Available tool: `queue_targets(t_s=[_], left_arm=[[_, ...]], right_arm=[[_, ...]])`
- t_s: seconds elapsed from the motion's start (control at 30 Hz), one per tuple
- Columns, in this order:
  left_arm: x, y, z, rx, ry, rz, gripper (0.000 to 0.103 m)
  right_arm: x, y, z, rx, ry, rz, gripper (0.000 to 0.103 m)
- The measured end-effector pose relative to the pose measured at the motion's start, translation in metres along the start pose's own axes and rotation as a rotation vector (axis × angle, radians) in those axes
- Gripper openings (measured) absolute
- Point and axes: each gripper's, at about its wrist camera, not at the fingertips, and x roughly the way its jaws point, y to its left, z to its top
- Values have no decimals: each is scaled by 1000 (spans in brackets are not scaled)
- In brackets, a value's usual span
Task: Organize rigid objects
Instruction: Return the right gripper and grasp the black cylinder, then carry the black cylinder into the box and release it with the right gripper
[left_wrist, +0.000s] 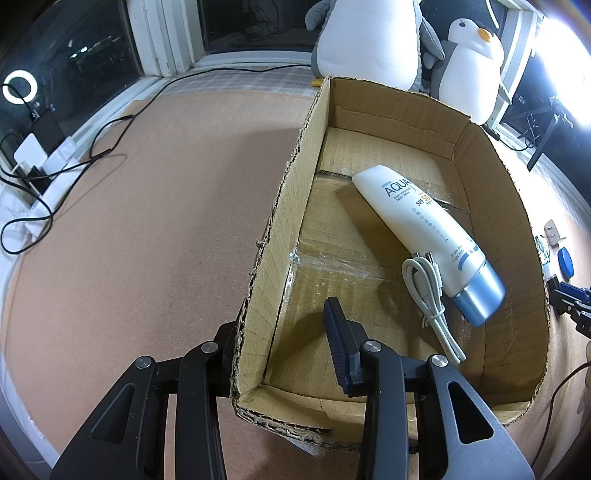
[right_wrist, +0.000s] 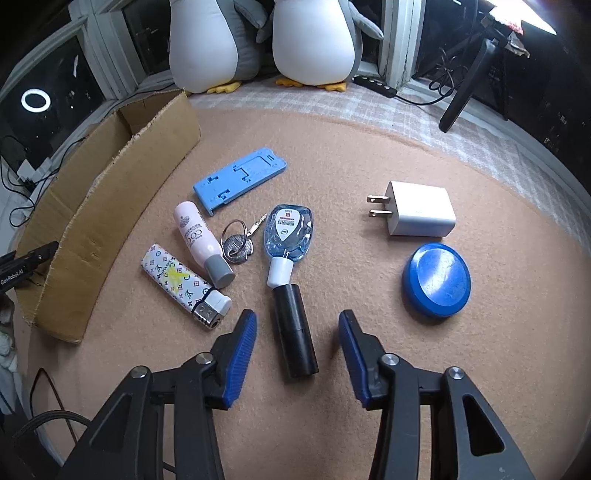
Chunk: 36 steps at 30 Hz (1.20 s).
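My left gripper (left_wrist: 280, 317) is shut on the near-left wall of the cardboard box (left_wrist: 295, 177), one finger inside and one outside. In the box lie a white sunscreen tube (left_wrist: 424, 229) and a coiled white cable (left_wrist: 432, 295). My right gripper (right_wrist: 297, 315) is open and points down at the mat, with a black cylinder (right_wrist: 295, 332) lying between its blue pads, touching neither. Around it lie a patterned lighter (right_wrist: 184, 286), a pink bottle (right_wrist: 201, 240), a key ring (right_wrist: 238, 243), a blue liquid bottle (right_wrist: 288, 232), a blue stand (right_wrist: 240, 177), a white charger (right_wrist: 417, 214) and a blue round tin (right_wrist: 437, 280).
Two plush penguins (right_wrist: 310, 40) stand at the back by the window. The box (right_wrist: 92, 221) borders the left of the loose items. Black cables (left_wrist: 74, 162) and chargers lie at the far left edge. A tripod leg (right_wrist: 465, 88) stands at the back right.
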Motion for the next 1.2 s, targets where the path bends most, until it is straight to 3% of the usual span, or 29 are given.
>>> queue_targets(t_s=[0.1, 0.23, 0.8, 1.2], left_arm=[[0, 0, 0, 0, 0, 1, 36], [0, 0, 0, 0, 0, 1, 36], [-1, -1, 1, -2, -2, -2, 35], [-1, -1, 1, -4, -3, -5, 35]], right_arm=[[0, -1, 0, 0, 2, -5, 32], [0, -1, 0, -7, 9, -14, 15], [-24, 5, 1, 11, -32, -32, 15], [-65, 63, 36, -59, -148, 64, 15]])
